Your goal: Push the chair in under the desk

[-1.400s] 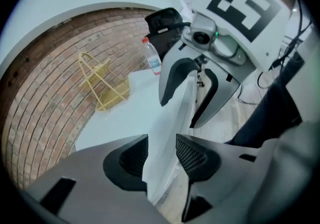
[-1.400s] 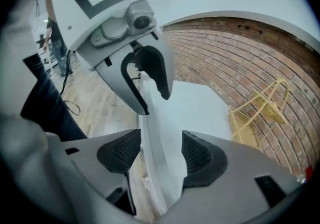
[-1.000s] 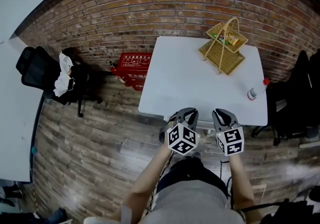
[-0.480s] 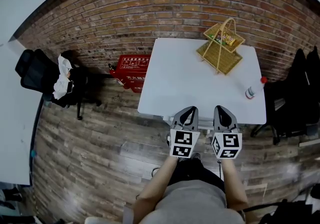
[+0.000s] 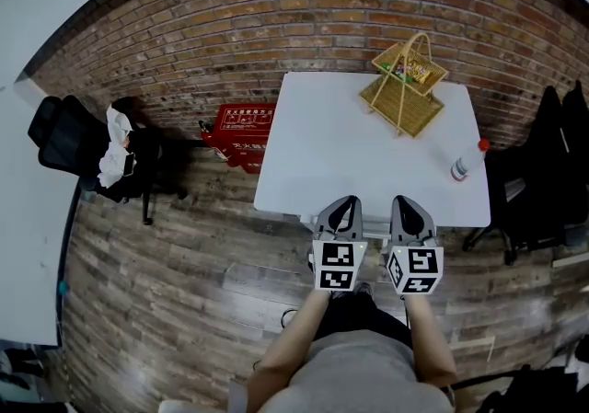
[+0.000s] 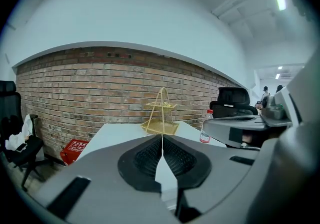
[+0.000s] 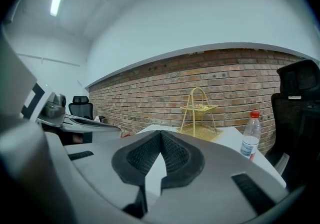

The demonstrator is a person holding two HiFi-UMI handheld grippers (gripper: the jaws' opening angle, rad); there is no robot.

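Desk [image 5: 345, 149] one, basket [image 5: 405, 94] one, bottle [image 5: 465, 163] one

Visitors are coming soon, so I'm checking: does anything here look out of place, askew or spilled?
A crumpled white bundle lies heaped on the black chair at left, and the bottle stands upright close to the right edge of the desk. Nothing looks spilled or broken.

Both forearms are reaching forward, side by side. The left gripper [image 5: 343, 206] and right gripper [image 5: 409, 205] are pointing ahead, each keeping its jaws pressed together.
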